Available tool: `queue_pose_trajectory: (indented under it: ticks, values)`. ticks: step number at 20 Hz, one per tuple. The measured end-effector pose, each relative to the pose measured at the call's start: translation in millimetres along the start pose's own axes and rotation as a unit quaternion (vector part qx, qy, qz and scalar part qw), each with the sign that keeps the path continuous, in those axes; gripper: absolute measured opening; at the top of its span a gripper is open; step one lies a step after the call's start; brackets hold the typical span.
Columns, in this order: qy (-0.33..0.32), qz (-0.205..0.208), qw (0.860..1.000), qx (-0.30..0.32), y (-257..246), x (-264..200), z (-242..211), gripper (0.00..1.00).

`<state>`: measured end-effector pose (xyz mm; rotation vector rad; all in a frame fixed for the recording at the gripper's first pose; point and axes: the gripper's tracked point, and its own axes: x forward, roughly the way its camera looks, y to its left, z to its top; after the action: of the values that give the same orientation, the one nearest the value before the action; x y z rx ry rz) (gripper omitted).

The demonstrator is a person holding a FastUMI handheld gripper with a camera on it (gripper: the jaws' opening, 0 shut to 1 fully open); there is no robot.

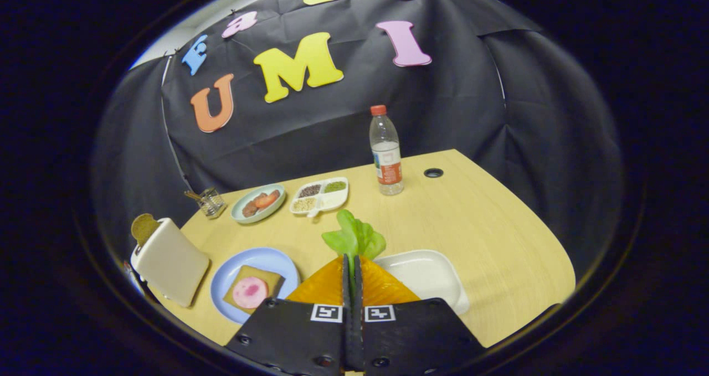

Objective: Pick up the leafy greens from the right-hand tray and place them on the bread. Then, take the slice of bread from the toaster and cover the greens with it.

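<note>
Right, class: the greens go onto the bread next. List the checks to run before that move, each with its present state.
1. Jaws shut on the greens: ok; the gripper pinches the stem, leaf ahead of the tips.
2. Greens lifted off the tray: ok.
3. Bread on the blue plate, ham topside: ok.
4. Path to the plate free: ok, though the toaster stands beside it.
5. Second slice in the toaster: ok.
6. Grip firmness: cannot tell.

Leafy greens [354,236] in hand-held gripper [352,261]
</note>
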<state>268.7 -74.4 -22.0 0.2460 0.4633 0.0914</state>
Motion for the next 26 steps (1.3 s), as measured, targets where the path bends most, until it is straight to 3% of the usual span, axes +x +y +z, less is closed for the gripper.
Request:
queue_pose_trajectory:
  ticks: [9,21,26]
  values:
    - [0.004,0.048,0.998,-0.044,98,4,-15,0.00]
    - [0.022,-0.052,0.990,-0.132,112,25,-50,0.00]
    - [0.015,-0.019,0.996,-0.090,152,27,-58,0.06]
